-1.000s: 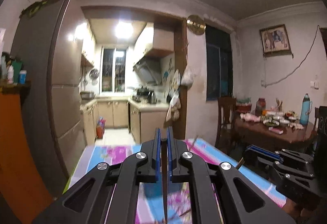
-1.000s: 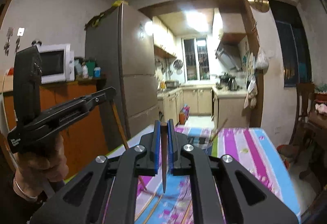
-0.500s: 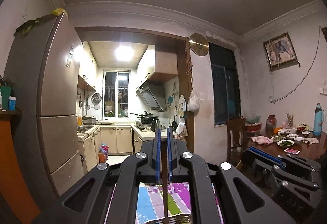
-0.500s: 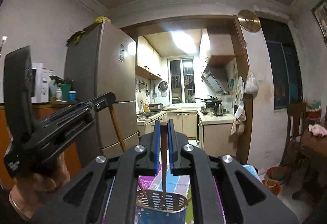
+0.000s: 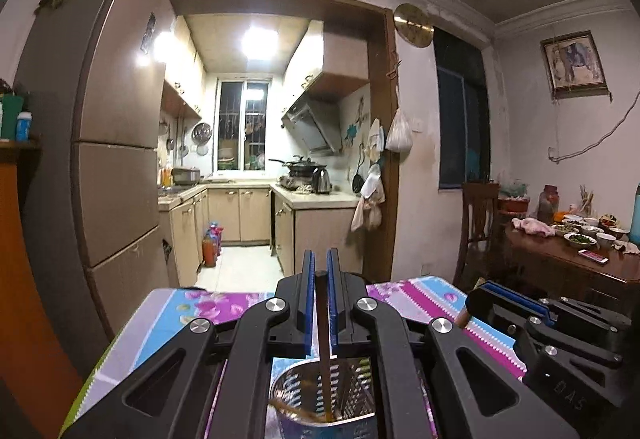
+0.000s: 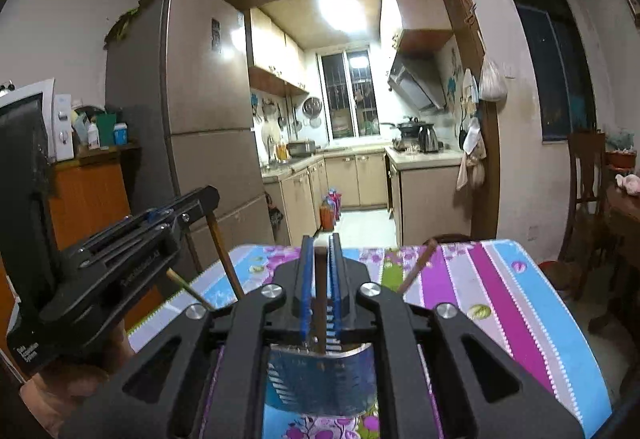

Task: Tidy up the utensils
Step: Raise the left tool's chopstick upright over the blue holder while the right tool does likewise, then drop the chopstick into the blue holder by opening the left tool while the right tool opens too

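Note:
My left gripper [image 5: 319, 263] is shut on a brown chopstick [image 5: 323, 335] that hangs down into a perforated metal utensil holder [image 5: 324, 395] on the table. My right gripper [image 6: 319, 251] is shut on another brown chopstick [image 6: 319, 303] whose lower end reaches the same holder [image 6: 320, 379]. Two more sticks [image 6: 416, 267] lean out of the holder. The left gripper also shows in the right wrist view [image 6: 200, 199], and the right gripper in the left wrist view [image 5: 480, 293].
The table has a striped floral cloth [image 6: 500, 299]. A tall fridge [image 6: 192, 111] and an orange cabinet [image 6: 88, 191] stand left. A wooden chair [image 5: 480, 223] and a dining table with dishes [image 5: 580, 251] stand right. The kitchen lies beyond.
Both grippers rose and tilted up half a second ago, then came down. The chopsticks now hang with their lower ends in the utensil holder, which sits close under both grippers.

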The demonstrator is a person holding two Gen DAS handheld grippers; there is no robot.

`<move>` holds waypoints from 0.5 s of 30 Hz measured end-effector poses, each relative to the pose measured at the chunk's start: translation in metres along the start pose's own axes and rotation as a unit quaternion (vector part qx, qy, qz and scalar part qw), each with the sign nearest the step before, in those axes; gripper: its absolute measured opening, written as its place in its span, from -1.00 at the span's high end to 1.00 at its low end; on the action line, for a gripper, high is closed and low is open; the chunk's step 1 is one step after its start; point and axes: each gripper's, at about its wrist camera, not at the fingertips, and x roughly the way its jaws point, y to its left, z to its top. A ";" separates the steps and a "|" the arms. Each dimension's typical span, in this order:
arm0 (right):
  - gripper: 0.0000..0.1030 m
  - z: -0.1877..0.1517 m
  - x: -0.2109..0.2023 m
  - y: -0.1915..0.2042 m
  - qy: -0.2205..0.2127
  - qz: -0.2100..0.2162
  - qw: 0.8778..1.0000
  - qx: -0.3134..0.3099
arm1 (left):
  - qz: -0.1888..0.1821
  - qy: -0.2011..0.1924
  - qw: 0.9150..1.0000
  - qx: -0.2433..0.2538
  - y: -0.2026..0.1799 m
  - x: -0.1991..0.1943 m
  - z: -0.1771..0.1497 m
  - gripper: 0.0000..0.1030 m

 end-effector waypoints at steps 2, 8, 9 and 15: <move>0.76 0.004 -0.008 0.000 -0.008 -0.003 1.000 0.003 | 0.000 0.000 1.000 -0.005 0.006 -0.006 0.003 0.85; 0.76 0.035 -0.059 -0.003 -0.062 -0.012 0.998 0.003 | 0.016 -0.062 0.998 -0.013 0.018 -0.062 0.043 0.85; 0.76 0.039 -0.069 -0.003 -0.072 -0.014 0.997 0.000 | 0.020 -0.073 0.997 -0.009 0.018 -0.074 0.048 0.85; 0.74 0.049 -0.140 -0.009 -0.114 -0.026 0.993 -0.027 | 0.035 -0.120 0.992 0.024 0.022 -0.166 0.067 0.83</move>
